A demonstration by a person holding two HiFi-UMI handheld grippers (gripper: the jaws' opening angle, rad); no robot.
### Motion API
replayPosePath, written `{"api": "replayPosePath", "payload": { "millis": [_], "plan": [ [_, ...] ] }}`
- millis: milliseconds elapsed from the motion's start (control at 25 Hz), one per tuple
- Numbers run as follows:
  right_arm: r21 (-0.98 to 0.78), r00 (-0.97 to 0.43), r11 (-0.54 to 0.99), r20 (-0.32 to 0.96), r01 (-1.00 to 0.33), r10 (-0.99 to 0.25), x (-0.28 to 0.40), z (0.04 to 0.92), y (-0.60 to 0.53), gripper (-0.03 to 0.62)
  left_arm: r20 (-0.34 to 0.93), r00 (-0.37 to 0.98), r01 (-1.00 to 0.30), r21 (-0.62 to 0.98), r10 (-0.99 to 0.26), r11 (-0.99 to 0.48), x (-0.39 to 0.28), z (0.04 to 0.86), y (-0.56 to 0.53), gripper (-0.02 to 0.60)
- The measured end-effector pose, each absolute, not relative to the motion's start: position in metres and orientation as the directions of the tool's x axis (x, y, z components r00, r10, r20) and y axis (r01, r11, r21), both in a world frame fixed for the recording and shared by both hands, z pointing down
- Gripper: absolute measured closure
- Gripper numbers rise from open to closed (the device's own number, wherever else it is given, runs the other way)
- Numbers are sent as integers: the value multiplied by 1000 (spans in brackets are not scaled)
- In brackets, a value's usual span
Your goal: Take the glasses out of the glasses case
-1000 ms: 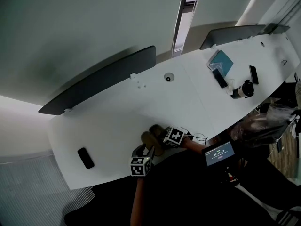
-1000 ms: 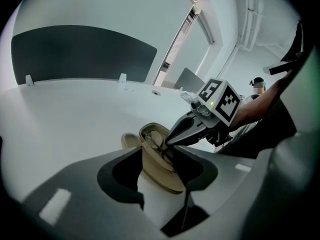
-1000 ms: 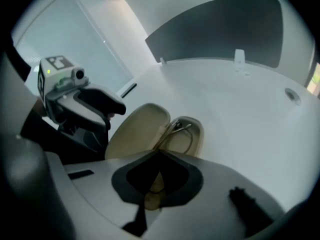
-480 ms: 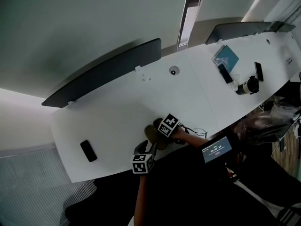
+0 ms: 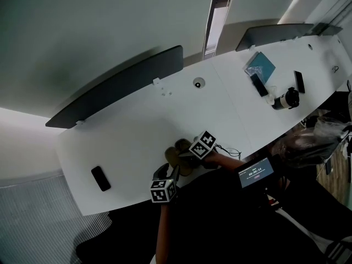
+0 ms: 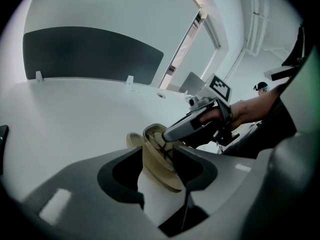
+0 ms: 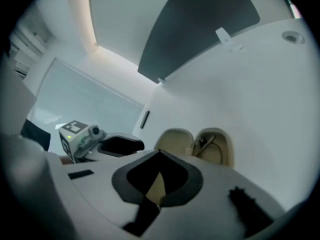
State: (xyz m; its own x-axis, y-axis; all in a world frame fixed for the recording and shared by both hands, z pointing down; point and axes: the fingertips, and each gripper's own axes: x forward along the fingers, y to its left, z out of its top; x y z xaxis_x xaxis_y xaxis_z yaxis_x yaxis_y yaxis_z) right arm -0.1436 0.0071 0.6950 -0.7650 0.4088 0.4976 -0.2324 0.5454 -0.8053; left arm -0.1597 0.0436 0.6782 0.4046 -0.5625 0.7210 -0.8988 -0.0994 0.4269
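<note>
**A:** So, what has changed?

**B:** The right tool [image 7: 159, 156] has lifted a little off the desk [image 5: 137, 131] and rolled. Its jaws have just been closing and now sit clenched together, with nothing pinched between them that I can make out.

**A:** And the glasses?

**B:** Not out yet. The glasses [image 7: 209, 145] lie inside 1 of the 2 open halves of the glasses case [image 7: 176, 140], which sits near the desk's front edge.

**A:** The left tool?

**B:** The left tool [image 6: 160, 164] is grasping the case by its nearer shell, with its jaws partly spread around it. It has not shifted.

**A:** What does that mean for the task?

**B:** I judge that the pinch came away empty. The frame is exposed and the case is steadied, so the right tool probably has to spread again and come back down on a temple or the bridge.
</note>
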Motion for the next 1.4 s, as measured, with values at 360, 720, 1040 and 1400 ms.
{"api": "replayPosePath", "payload": {
  "millis": [360,720,1040,1400],
  "plan": [
    [-665,-765,726,555,-175,325,-119,663,-11,585,643,432,-857,511,-632,-66,-167,654,13,385],
    [-607,-513,727,757,-321,405,-124,733,14,523,658,449,-846,531,-605,-50,-150,659,30,383],
    [-755,-622,527,638,-390,454,-123,745,15,571,665,440,-840,542,-603,-15,-153,664,48,385],
    [-871,-811,452,402,-195,426,-130,673,2,572,579,481,-795,605,-658,-50,-161,652,17,382]
  ]
}}
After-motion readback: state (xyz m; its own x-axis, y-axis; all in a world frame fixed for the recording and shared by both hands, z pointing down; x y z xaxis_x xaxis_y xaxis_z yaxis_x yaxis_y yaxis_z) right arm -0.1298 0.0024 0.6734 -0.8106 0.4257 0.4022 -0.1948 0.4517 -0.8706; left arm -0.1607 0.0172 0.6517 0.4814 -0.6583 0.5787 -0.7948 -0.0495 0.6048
